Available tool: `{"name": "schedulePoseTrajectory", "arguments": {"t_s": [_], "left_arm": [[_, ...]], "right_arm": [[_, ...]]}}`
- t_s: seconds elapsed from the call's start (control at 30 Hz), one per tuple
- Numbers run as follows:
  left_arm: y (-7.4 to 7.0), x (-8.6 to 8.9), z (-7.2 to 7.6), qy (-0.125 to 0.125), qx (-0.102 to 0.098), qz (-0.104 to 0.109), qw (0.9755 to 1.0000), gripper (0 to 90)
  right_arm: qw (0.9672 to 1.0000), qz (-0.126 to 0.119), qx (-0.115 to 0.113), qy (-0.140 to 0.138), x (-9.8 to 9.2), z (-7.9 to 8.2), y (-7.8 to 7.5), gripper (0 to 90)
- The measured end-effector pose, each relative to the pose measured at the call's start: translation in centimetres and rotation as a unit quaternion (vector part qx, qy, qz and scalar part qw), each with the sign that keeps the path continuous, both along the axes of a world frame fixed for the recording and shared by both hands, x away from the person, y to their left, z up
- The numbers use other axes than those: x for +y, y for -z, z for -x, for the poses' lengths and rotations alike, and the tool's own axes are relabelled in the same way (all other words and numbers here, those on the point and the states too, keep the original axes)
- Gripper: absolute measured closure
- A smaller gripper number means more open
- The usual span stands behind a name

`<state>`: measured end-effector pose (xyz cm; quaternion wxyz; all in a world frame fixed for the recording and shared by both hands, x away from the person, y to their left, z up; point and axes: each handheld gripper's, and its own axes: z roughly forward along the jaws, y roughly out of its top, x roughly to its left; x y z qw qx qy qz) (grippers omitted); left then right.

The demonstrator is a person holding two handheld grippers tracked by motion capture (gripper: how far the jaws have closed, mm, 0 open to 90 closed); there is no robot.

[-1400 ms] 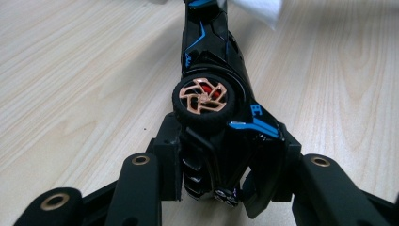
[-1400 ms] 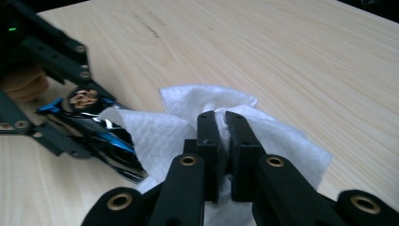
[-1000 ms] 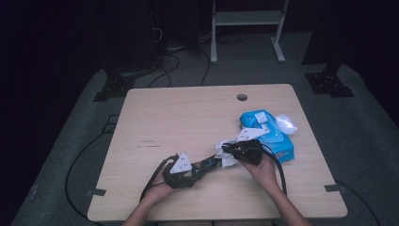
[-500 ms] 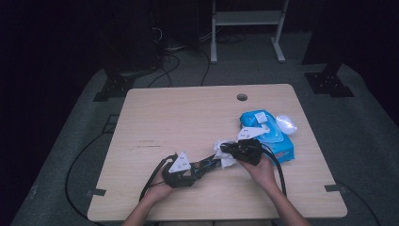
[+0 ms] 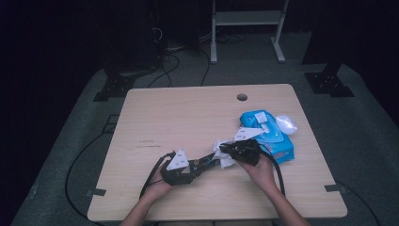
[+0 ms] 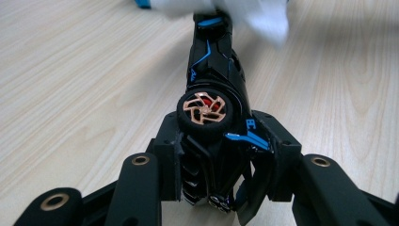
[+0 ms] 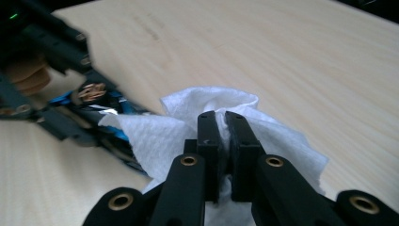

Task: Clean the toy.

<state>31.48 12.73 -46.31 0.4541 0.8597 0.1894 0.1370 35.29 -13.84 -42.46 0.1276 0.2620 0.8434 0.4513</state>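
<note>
Toy car (image 6: 214,89) — black with blue trim and a copper-spoked wheel — is lying low over the counter (image 5: 188,117), near the front edge, its long axis running from the left gripper (image 6: 214,155) up and rightward toward the right gripper (image 5: 242,151) in the high view. The left fingers (image 6: 169,155) are clamping the car's rear end from both sides; the nose is pointing away from them, straight along the jaws' line in the left gripper view.

At the nose end a white wipe (image 7: 155,136) is draping over the car body. The right fingers (image 7: 209,141) are pinching together on a bunched fold of that wipe, as the right gripper view shows, with the car lying to their left and slightly beyond.

Judgement: wiping is in hand, and the next stroke should be running along the car's length — from nose toward the held rear. Right hand is the nearer one to the uncleaned body; left is only steadying.

Blue wipe pack (image 5: 273,139) is sitting just behind the right gripper, toward the counter's right side.
</note>
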Motion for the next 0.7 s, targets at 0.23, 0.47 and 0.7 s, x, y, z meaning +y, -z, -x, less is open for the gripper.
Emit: {"name": "schedulePoseTrajectory", "arguments": {"t_s": [0.23, 0.47, 0.7], "left_arm": [[0.0, -0.2, -0.3, 0.0, -0.002, 0.004, 1.0, 57.4], [0.0, 0.2, -0.5, -0.002, 0.002, 0.004, 1.0, 57.4], [-0.1, 0.6, -0.9, -0.009, 0.001, 0.003, 1.0, 57.4]], "right_arm": [[0.9983, -0.011, 0.007, -0.056, 4.4, 1.0, 0.0, 84.8], [0.9948, -0.006, 0.002, -0.102, 7.6, 1.7, -0.2, 84.6], [0.9988, 0.037, -0.024, -0.02, 2.6, -0.3, -0.4, 84.7]]}}
